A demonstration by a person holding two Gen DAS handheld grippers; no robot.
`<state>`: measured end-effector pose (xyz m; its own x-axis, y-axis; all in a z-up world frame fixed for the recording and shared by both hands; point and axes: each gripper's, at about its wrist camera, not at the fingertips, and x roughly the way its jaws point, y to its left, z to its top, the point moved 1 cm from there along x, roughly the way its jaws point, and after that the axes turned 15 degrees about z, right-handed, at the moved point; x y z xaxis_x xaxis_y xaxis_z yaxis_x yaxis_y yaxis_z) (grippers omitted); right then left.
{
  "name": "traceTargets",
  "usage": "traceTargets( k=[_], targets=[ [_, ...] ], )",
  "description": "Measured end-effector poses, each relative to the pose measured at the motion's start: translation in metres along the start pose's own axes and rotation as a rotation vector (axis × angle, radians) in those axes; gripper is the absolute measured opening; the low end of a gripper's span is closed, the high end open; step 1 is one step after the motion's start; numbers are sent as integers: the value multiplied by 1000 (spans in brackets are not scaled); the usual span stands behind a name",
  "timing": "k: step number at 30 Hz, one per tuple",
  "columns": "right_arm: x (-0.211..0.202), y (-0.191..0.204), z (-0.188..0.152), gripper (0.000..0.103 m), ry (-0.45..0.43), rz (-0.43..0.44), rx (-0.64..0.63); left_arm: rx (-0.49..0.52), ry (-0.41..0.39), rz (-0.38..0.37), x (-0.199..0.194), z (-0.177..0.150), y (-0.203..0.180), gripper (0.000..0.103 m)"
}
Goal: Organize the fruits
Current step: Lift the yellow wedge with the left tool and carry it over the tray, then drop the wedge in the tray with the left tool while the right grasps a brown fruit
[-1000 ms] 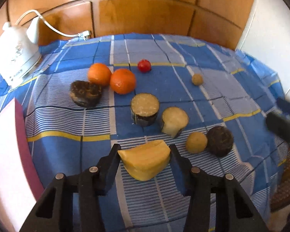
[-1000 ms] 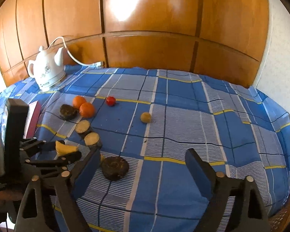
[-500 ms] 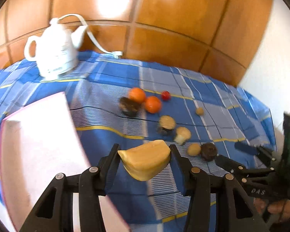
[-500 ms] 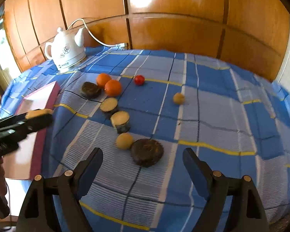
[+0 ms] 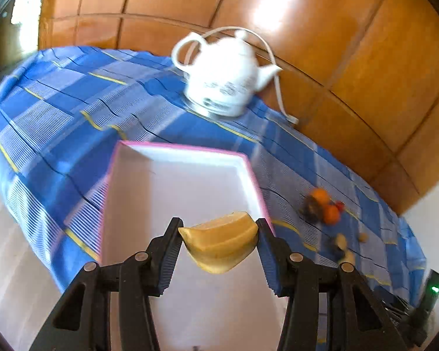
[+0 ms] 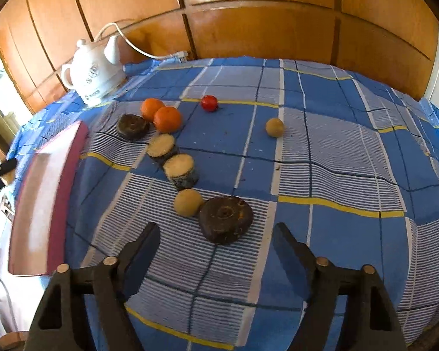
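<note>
Wood panelling backed a worktop (image 6: 322,152) under a blue checked cloth. White kettle (image 5: 222,79) stood at the far left corner. Left tongs (image 5: 219,242) were clenched on a yellow fruit wedge (image 5: 221,244), held above the pink-rimmed white tray (image 5: 172,181) at the left edge. Right tongs (image 6: 216,241) were spread wide, gripping nothing, just short of a dark round fruit (image 6: 225,219) touching a small tan fruit (image 6: 188,201). Two oranges (image 6: 161,115) lay farther back.

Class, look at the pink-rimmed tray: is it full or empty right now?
Empty. The tray shows only bare white floor; the yellow fruit wedge is above it, clamped in the left gripper.
</note>
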<state>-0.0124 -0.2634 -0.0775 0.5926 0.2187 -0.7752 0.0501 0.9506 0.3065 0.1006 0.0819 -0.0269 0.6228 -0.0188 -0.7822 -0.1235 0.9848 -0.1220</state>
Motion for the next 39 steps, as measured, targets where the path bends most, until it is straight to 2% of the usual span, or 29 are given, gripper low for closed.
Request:
traceTargets(
  k=[3,7,9,11,14,20,27,39],
  targets=[
    [9,-3,1,69,26,-8,-4,36,-31,40,3,7,1,51],
    [22,-1,5,63,57,-41,-55,63,-24,77,17,14,4,51],
    [31,-1,5,48,91,-64,-81,76,-6,100,31,21,3,51],
    [35,0,5,49,94,-72,-93,83,8,116,41,22,1,52],
    [37,0,5,48,98,-77,-107,85,17,134,54,23,-2,58],
    [39,-4,5,48,100,-50,-93,67,-6,149,53,21,-6,61],
    [39,-3,4,48,90,-51,-106,49,-20,219,32,-4,-7,62],
    [35,-3,2,48,73,-44,-104,81,-130,239,-18,-38,-20,68]
  ],
)
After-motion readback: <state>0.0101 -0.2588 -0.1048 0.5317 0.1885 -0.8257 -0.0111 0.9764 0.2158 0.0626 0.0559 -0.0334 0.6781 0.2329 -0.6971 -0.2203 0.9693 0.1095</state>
